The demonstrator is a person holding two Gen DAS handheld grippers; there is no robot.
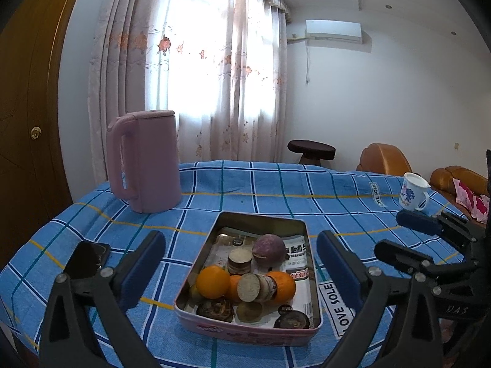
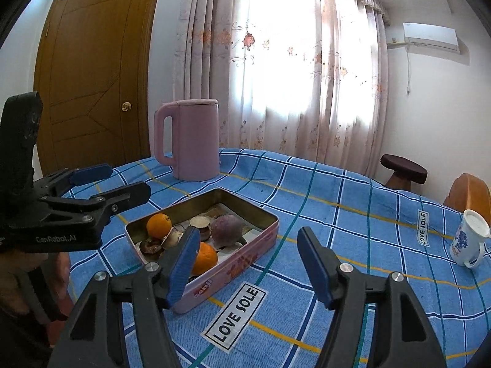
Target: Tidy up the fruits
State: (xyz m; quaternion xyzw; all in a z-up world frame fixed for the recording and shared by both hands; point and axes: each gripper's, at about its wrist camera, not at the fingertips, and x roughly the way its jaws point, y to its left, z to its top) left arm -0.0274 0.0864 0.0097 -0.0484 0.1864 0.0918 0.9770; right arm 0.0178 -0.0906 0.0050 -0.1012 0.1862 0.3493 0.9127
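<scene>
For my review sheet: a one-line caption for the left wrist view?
Open left gripper before a pink tin of oranges and sliced produce; kettle behind.

Both wrist views close, angled down over table; share tin [image 1: 248, 326] [image 2: 245, 260], kettle [image 1: 147, 162], probably same curtains.

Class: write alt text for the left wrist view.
An open left gripper hangs before a pink tin holding oranges and other produce, on a blue checked tablecloth. A pink kettle stands behind.
</scene>
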